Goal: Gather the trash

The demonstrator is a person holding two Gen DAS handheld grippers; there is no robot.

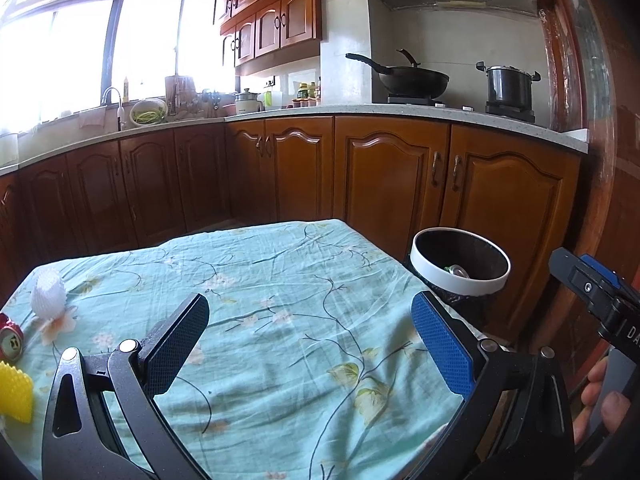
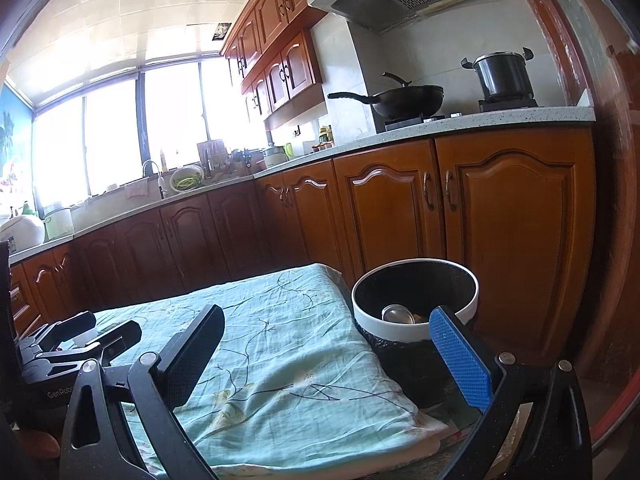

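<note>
My left tool [image 1: 310,344] gapes wide, empty above the cloth-covered surface [image 1: 280,280]. My right tool [image 2: 326,356] is equally spread, holding nothing, the bin [image 2: 416,330] at one o'clock.

1. Bin [image 1: 460,276]: round, white rim, black liner inside; stands upright just off the counter's far right corner, in front of the cupboards.
2. Can in bin [image 1: 457,270]: silver, lying low inside; also seen in right wrist view [image 2: 397,314].
3. Red can [image 1: 11,340]: on its side at counter's left edge, end facing cam.
4. White foam net [image 1: 47,294]: near red can, further back.
5. Yellow spiky piece [image 1: 15,392]: left edge, nearest cam, partly cut off.
</note>
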